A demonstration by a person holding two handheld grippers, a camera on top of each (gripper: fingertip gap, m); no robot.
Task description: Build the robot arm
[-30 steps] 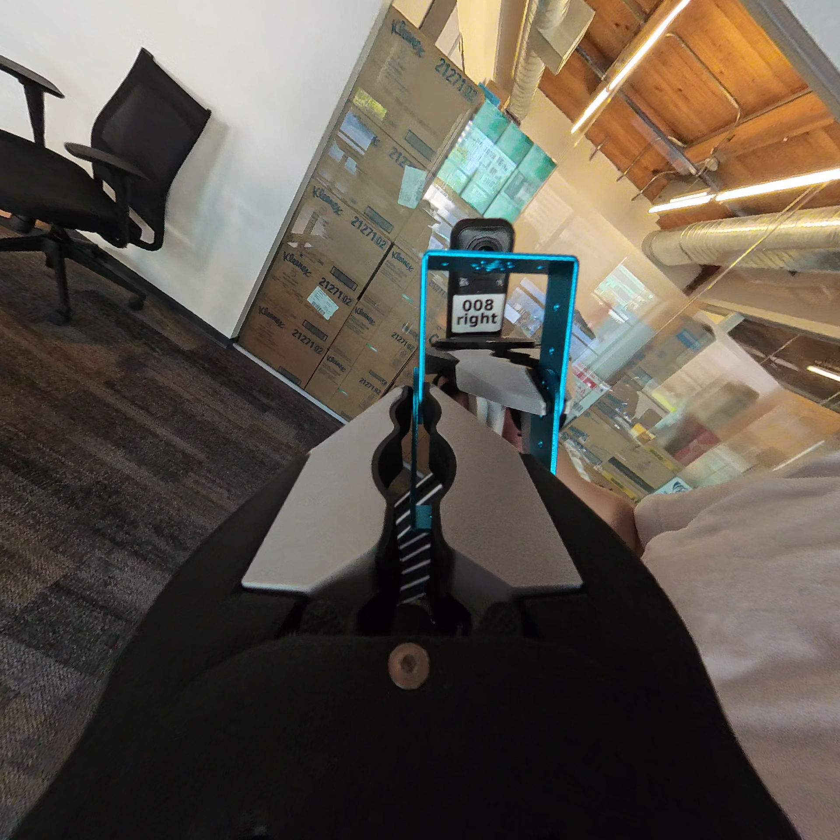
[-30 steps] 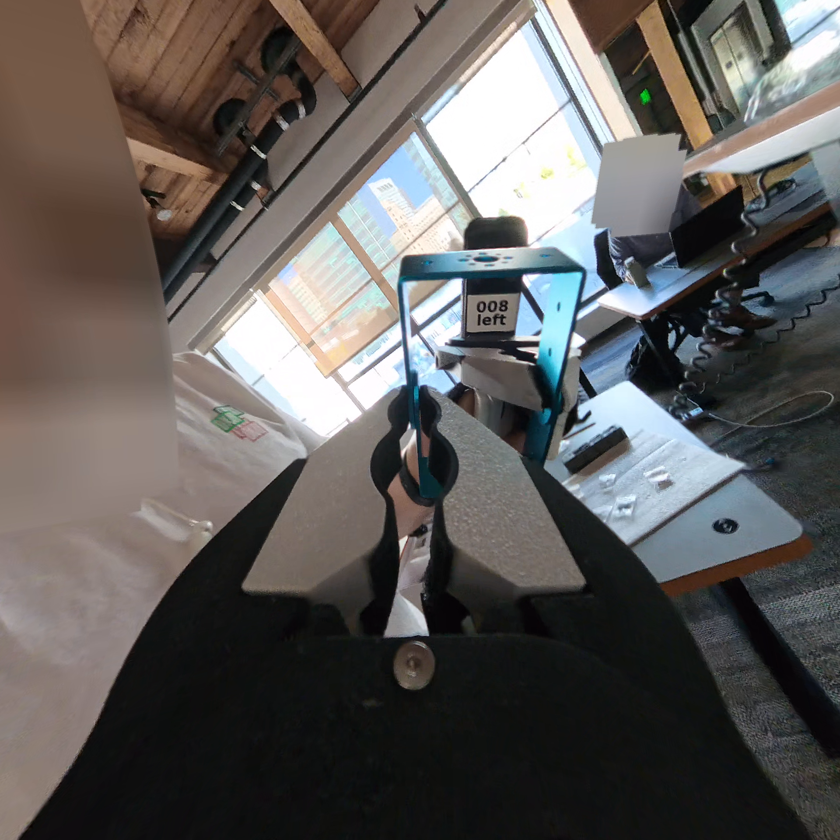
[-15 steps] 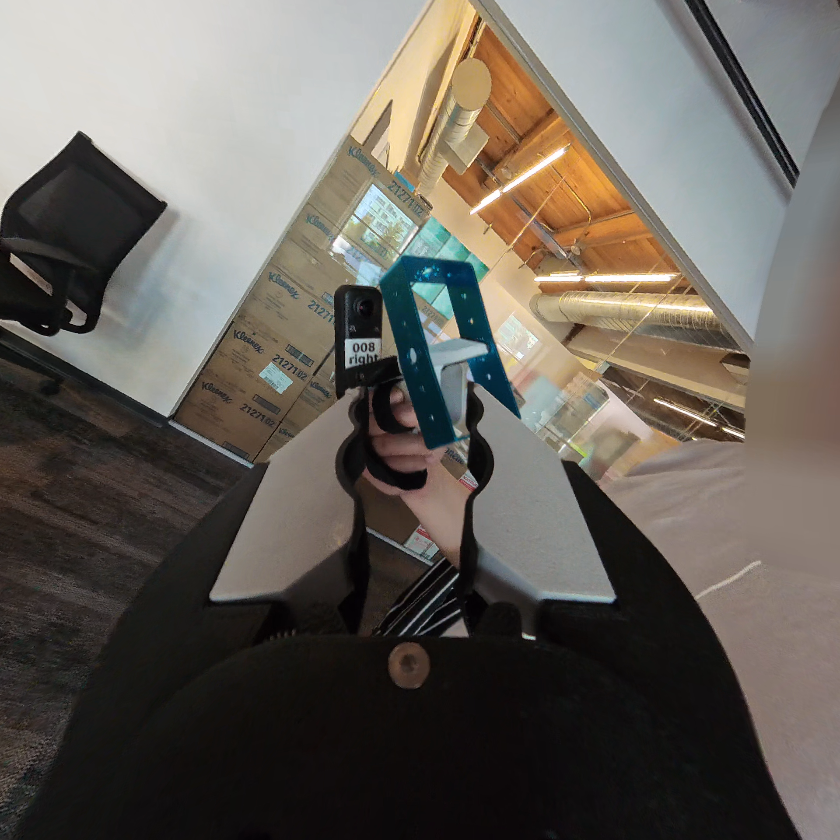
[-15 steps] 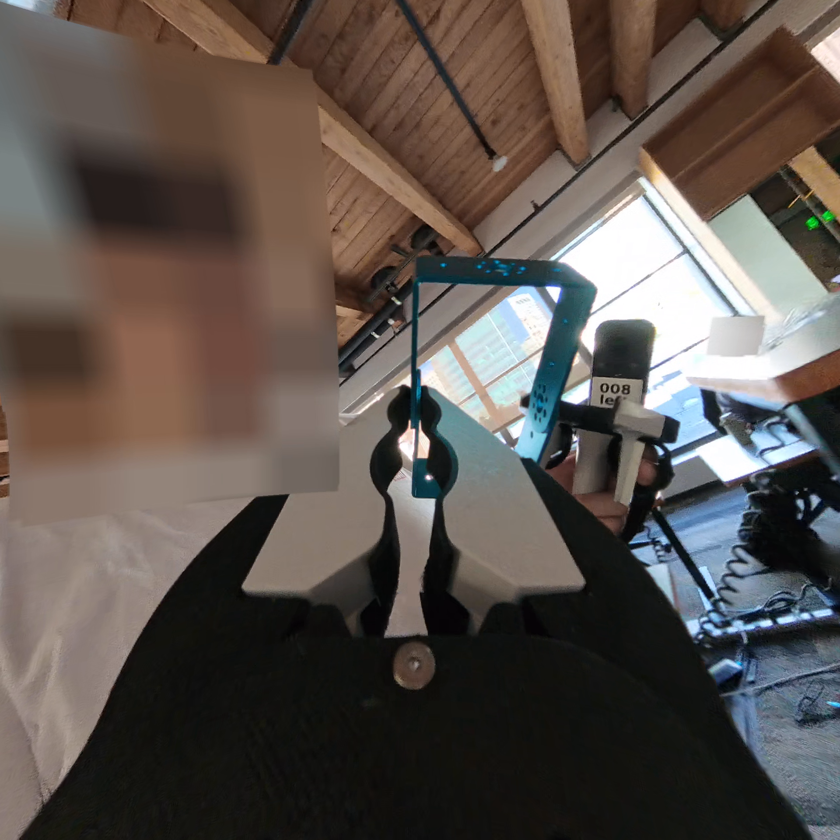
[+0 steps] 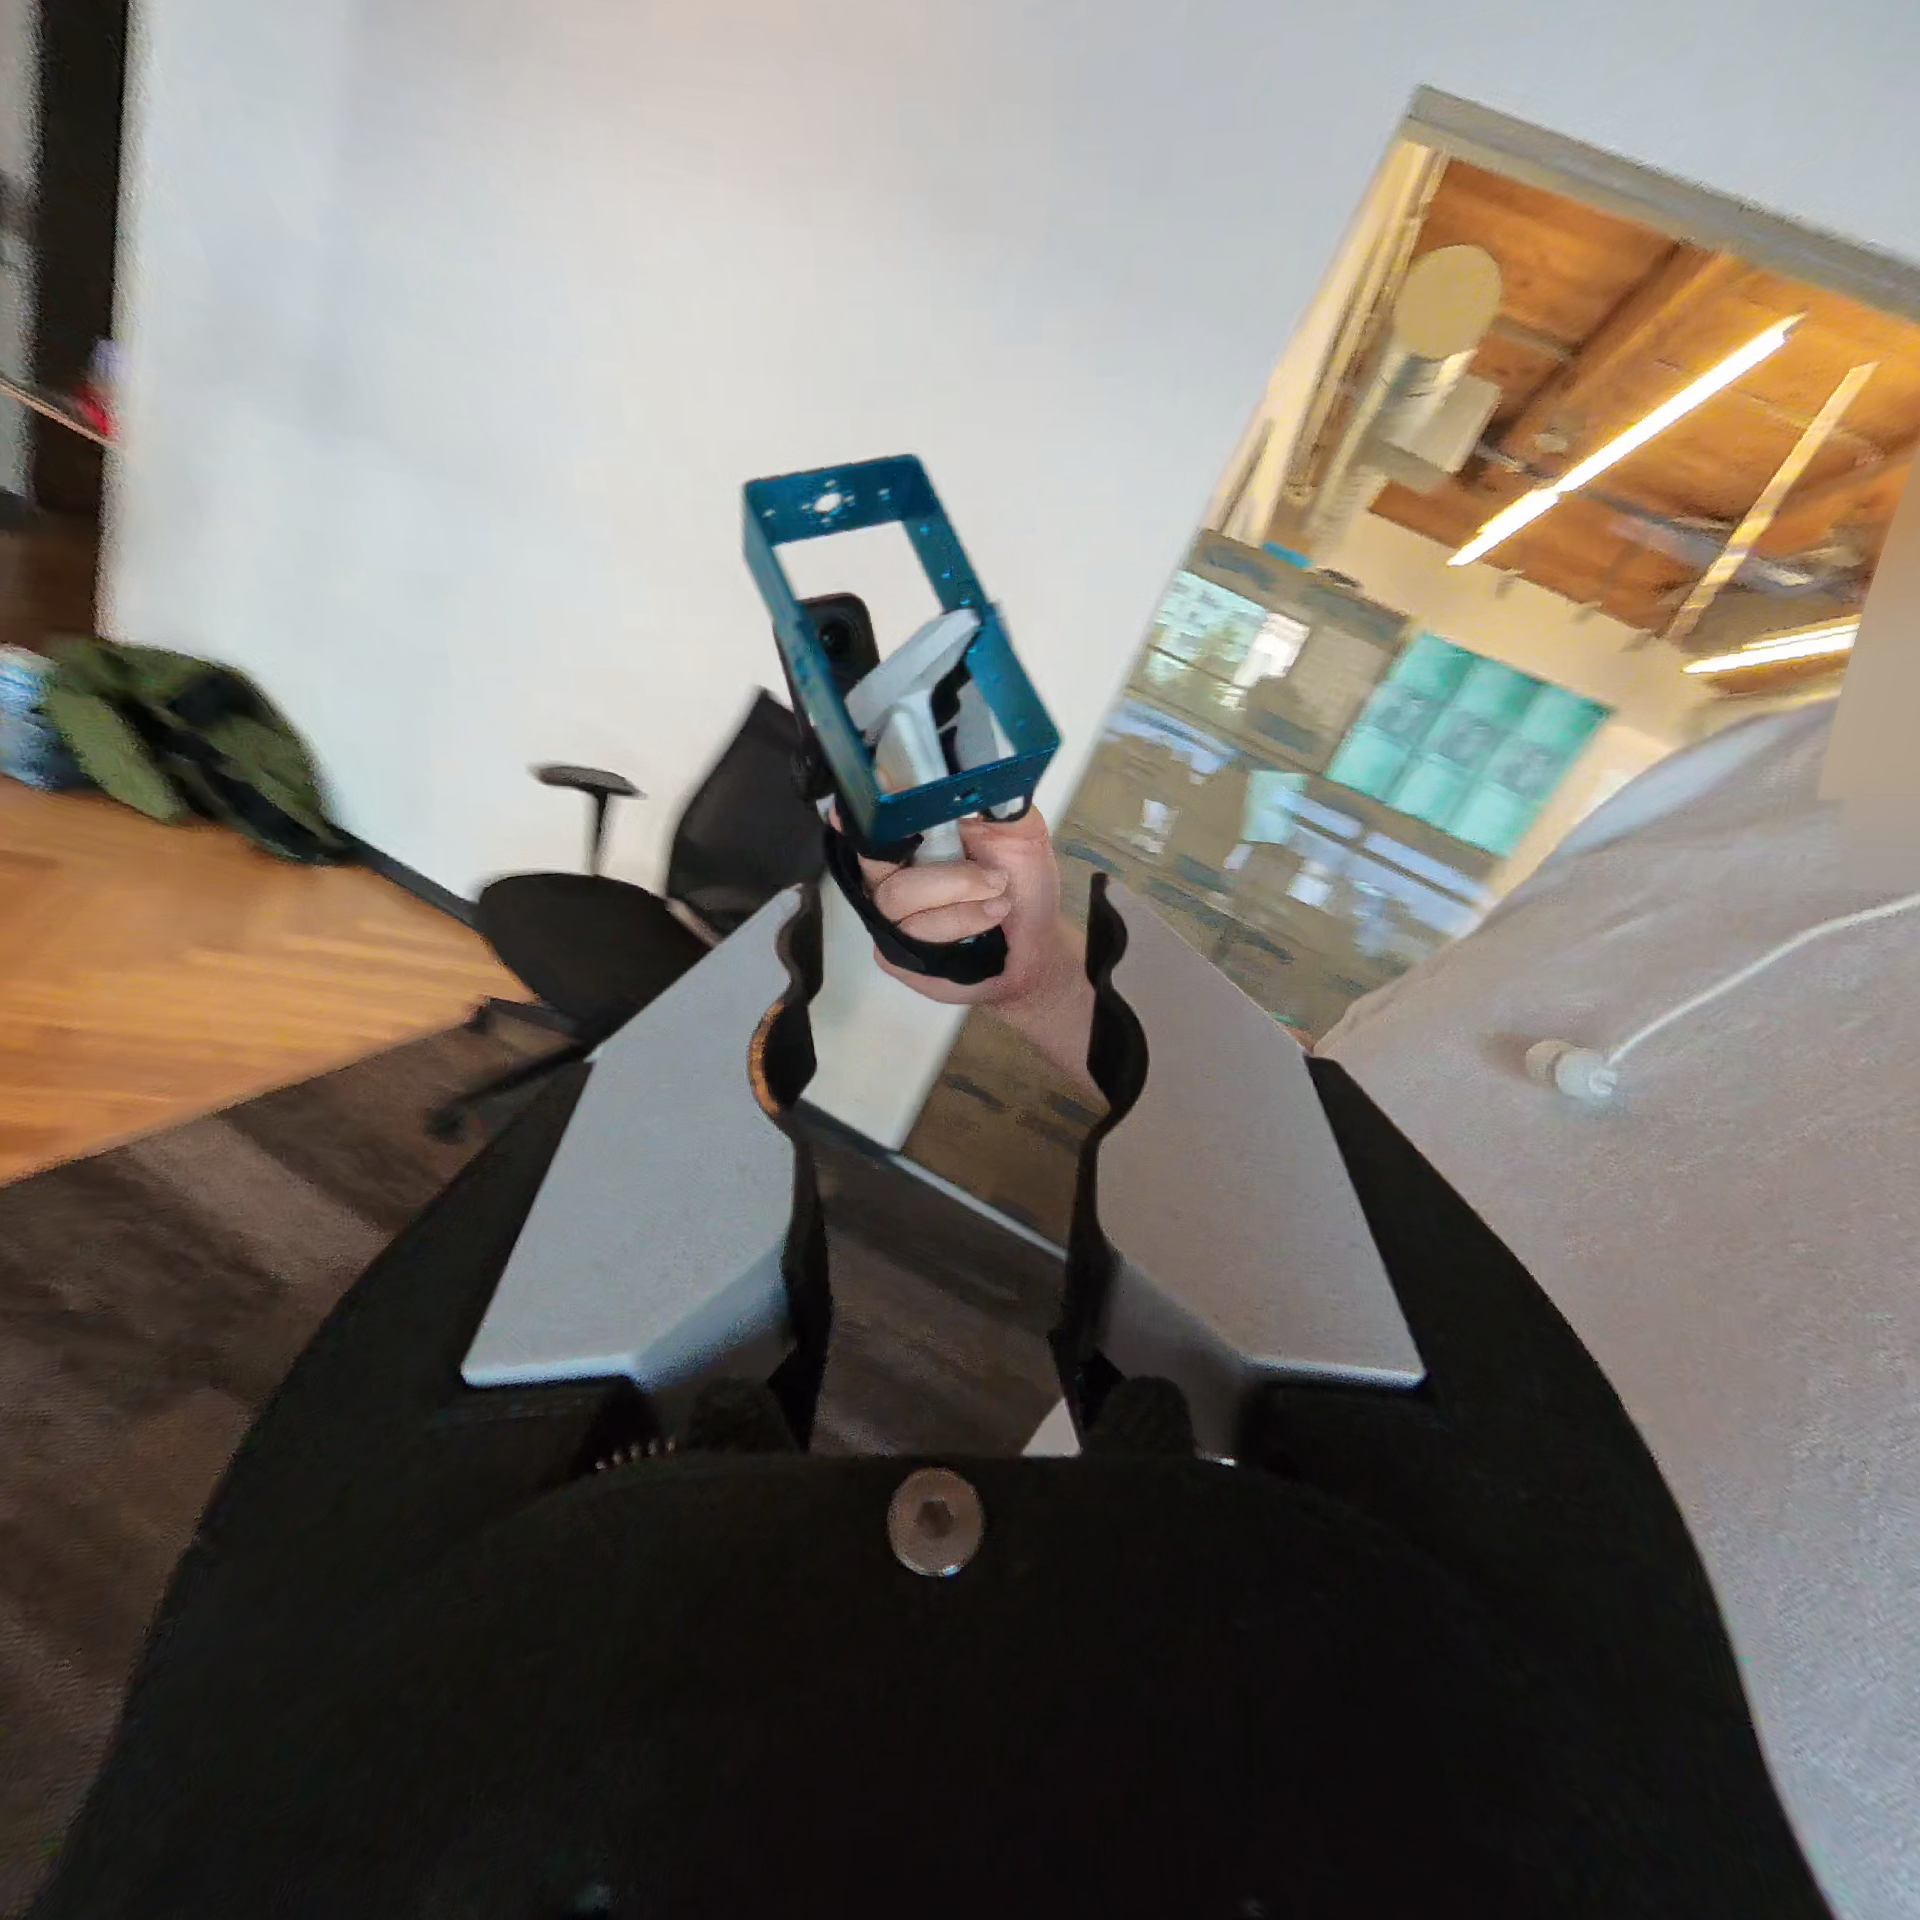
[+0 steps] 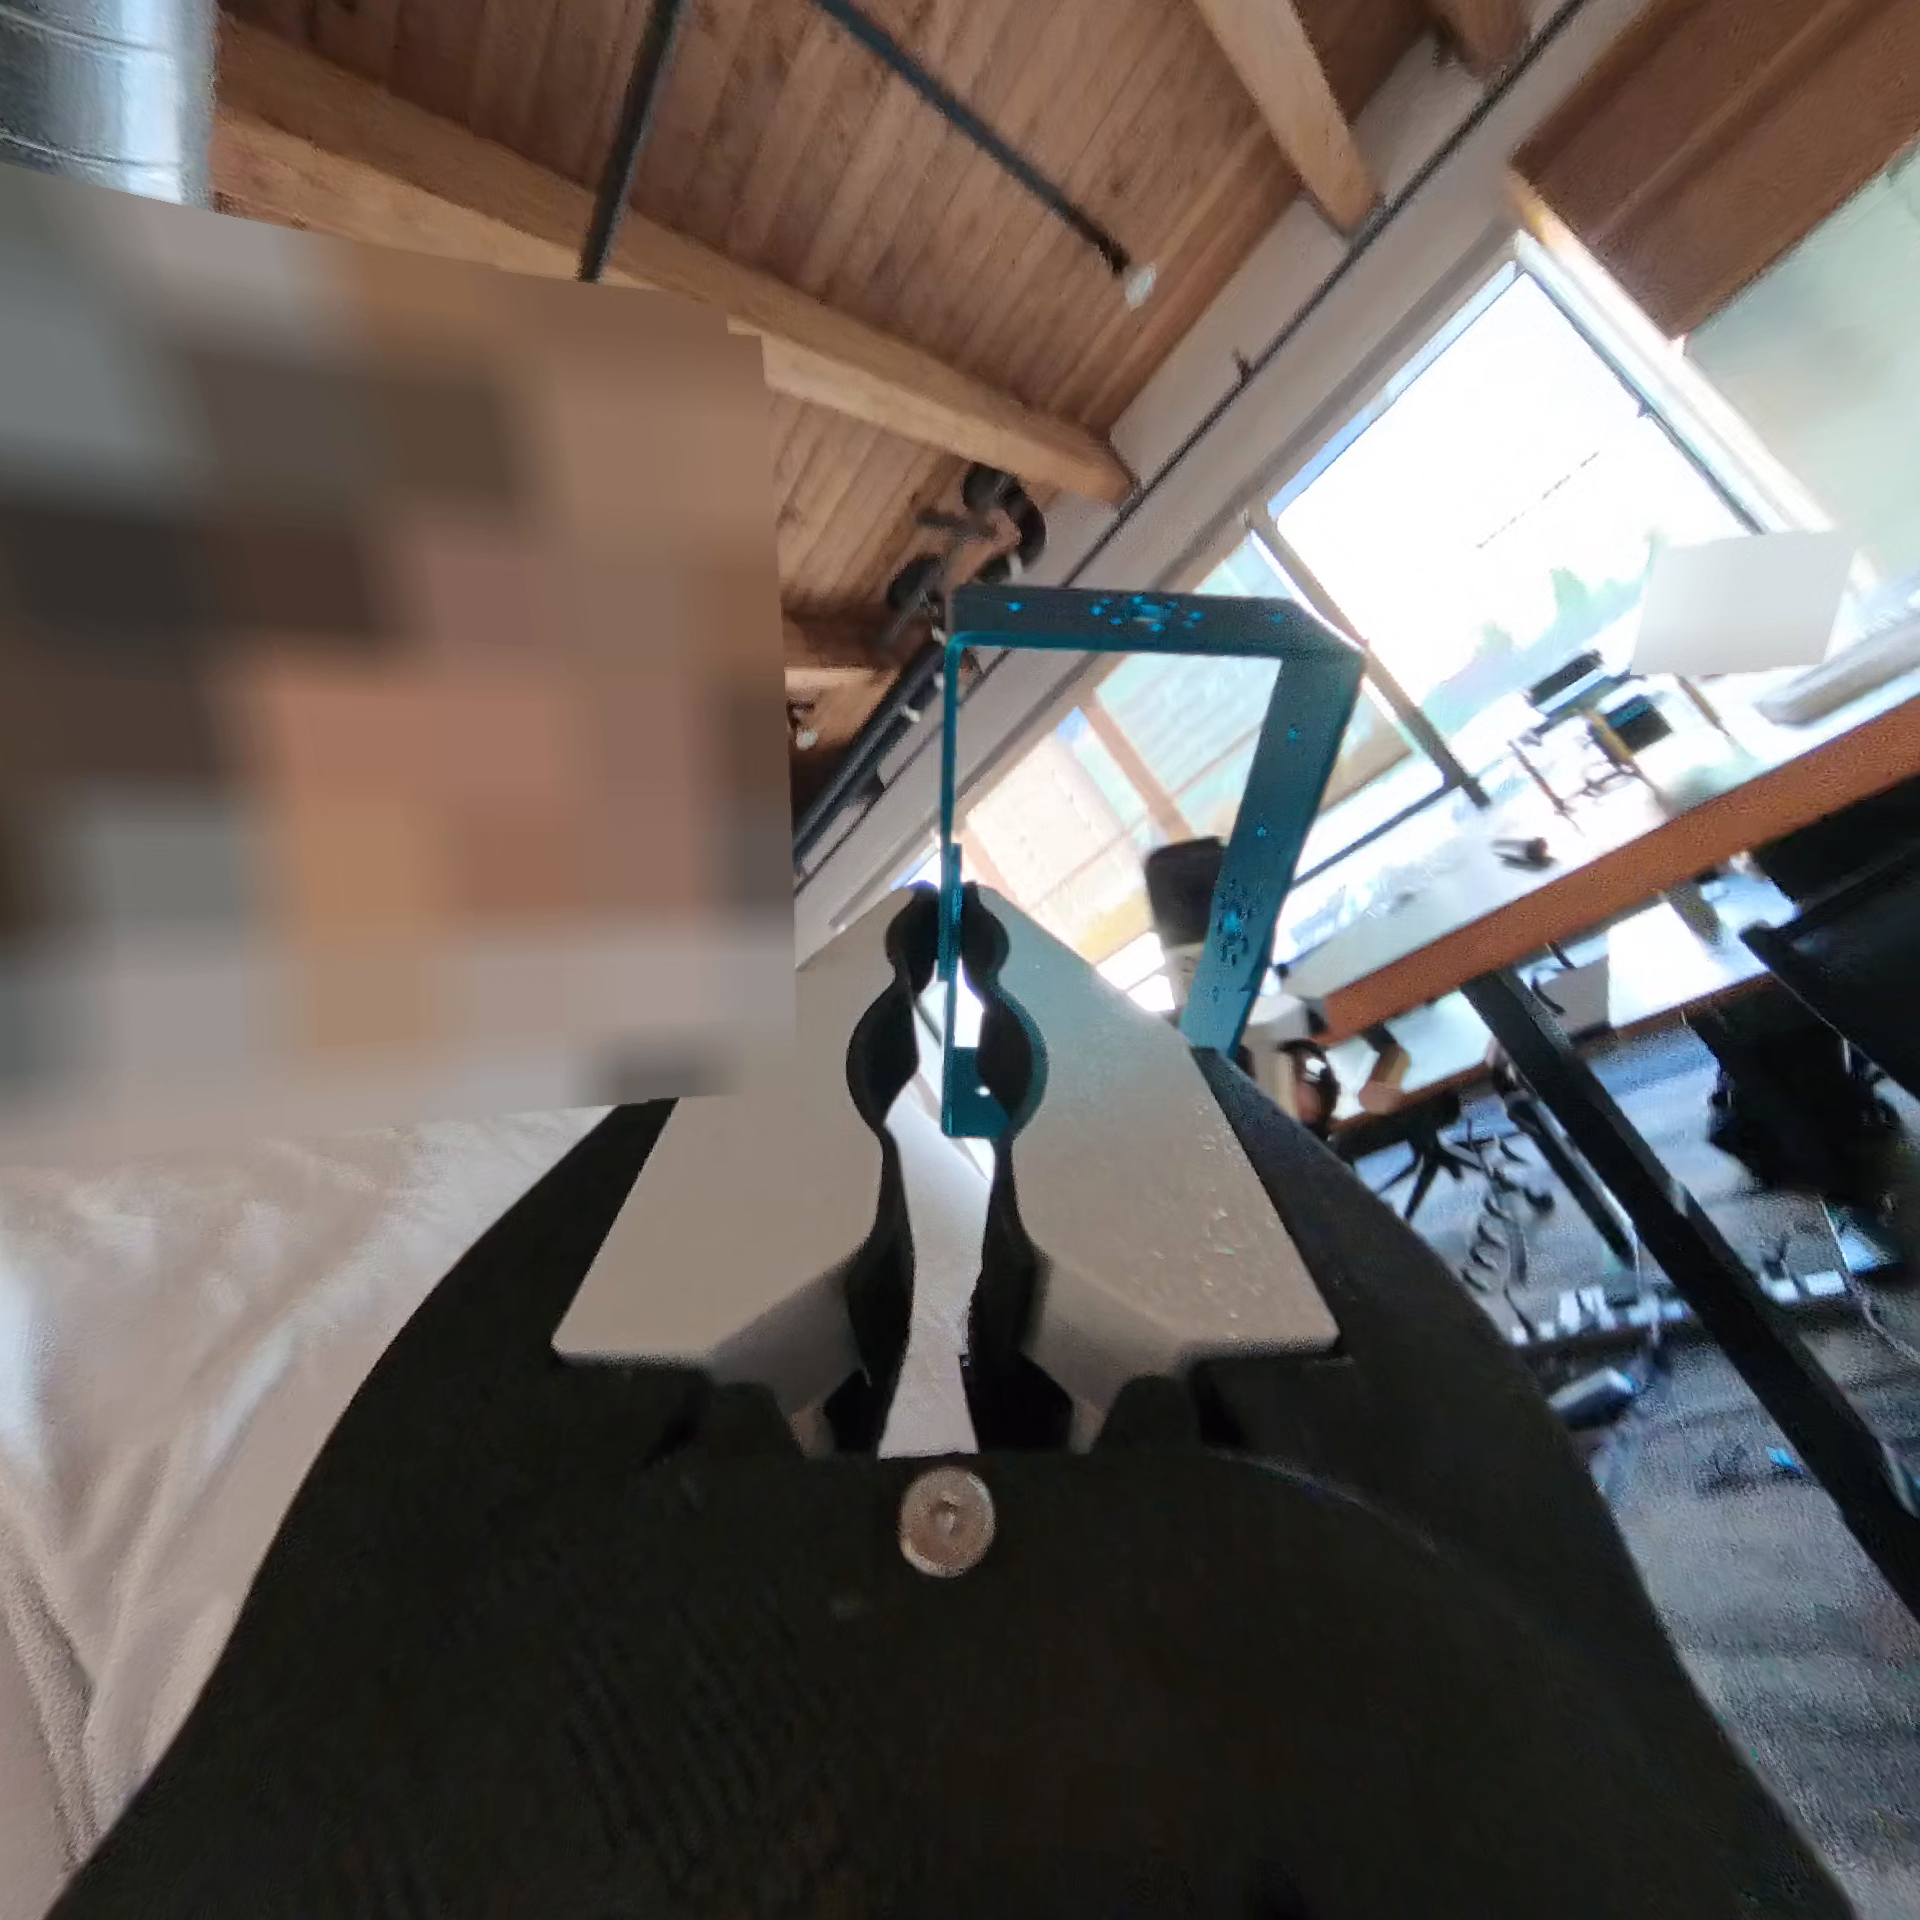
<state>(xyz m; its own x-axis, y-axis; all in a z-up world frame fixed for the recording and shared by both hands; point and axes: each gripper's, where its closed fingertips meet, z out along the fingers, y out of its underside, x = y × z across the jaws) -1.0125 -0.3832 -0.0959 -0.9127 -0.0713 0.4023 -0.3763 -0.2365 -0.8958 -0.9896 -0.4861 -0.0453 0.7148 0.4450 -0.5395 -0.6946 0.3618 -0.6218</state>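
Observation:
A blue metal U-shaped bracket point(image 6: 1132, 629) with small holes is held in the air. My right gripper point(image 6: 951, 914) is shut on one leg of it, and the other leg hangs free to the right. In the left wrist view the bracket point(image 5: 925, 800) shows ahead and above, around the right gripper point(image 5: 914, 707), which a hand point(image 5: 956, 894) holds up. My left gripper point(image 5: 951, 914) is open and empty, with its jaws wide apart, below and short of the bracket.
A person in a light sweatshirt point(image 5: 1662, 1143) stands close on the right. A wooden table point(image 5: 156, 966) with a green jacket point(image 5: 156, 727) is at left, with black office chairs point(image 5: 623, 914) behind. A desk with an orange edge point(image 6: 1662, 831) and floor cables point(image 6: 1507, 1216) lie to the right.
A second ago both grippers held the bracket. My left gripper has opened, let go and drawn back. My right gripper keeps the bracket and has tilted up.

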